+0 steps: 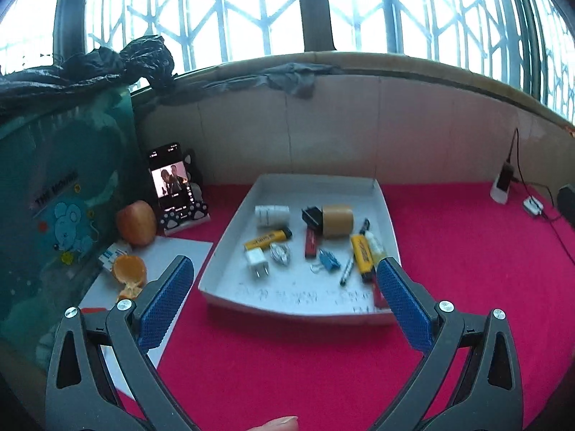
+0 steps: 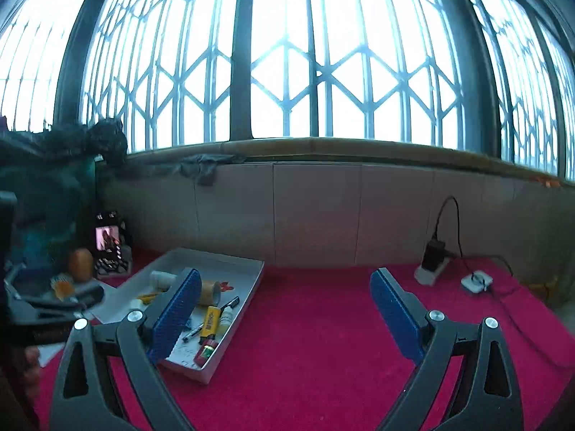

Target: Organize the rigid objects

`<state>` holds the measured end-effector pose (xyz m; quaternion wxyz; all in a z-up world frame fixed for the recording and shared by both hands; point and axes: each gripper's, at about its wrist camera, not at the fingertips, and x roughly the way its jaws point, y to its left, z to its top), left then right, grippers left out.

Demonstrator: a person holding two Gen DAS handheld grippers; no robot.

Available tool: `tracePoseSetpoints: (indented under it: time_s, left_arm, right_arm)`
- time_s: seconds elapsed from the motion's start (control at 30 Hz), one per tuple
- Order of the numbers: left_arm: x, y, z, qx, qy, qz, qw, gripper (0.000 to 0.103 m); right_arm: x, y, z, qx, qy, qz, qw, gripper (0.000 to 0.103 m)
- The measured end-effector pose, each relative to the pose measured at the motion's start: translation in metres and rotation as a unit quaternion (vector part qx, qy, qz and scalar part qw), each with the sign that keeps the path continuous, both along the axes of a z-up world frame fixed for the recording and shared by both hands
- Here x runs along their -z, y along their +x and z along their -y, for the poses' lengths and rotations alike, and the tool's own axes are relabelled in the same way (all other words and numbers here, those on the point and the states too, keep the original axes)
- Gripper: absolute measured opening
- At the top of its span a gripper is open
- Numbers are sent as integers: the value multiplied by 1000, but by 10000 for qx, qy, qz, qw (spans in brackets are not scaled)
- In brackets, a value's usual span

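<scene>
A shallow white tray (image 1: 381,194) lies on the red cloth and holds several small items: a brown tape roll (image 1: 337,221), a white tape roll (image 1: 272,215), two yellow lighters (image 1: 267,240), a white charger plug (image 1: 256,260), a blue binder clip (image 1: 329,260), a red lighter (image 1: 311,244) and a pen (image 1: 348,269). My left gripper (image 1: 285,269) hangs open just in front of the tray's near edge, nothing between its blue pads. My right gripper (image 2: 285,280) is open over bare red cloth, with the tray (image 2: 251,283) to its left.
A phone on a stand (image 1: 172,183), an apple (image 1: 136,222), a peeled orange (image 1: 129,273) and white paper (image 1: 172,251) sit left of the tray beside a teal bag (image 1: 61,194). A power strip (image 2: 431,269) and cables lie at the right by the wall.
</scene>
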<state>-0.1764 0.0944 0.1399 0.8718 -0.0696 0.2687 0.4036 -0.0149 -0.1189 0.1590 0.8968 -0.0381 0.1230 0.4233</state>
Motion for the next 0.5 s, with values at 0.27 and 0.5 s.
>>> tracePoseSetpoints:
  time_s: [0.27, 0.5]
  left_arm:
    - [-3, -10, 22, 183, -197, 52, 9996, 103]
    - [1, -19, 33, 34, -285, 52, 9996, 103]
  right_arm:
    - [5, -7, 48, 359, 179, 183, 9990, 103]
    - [11, -5, 66, 149, 465, -201, 9986, 103]
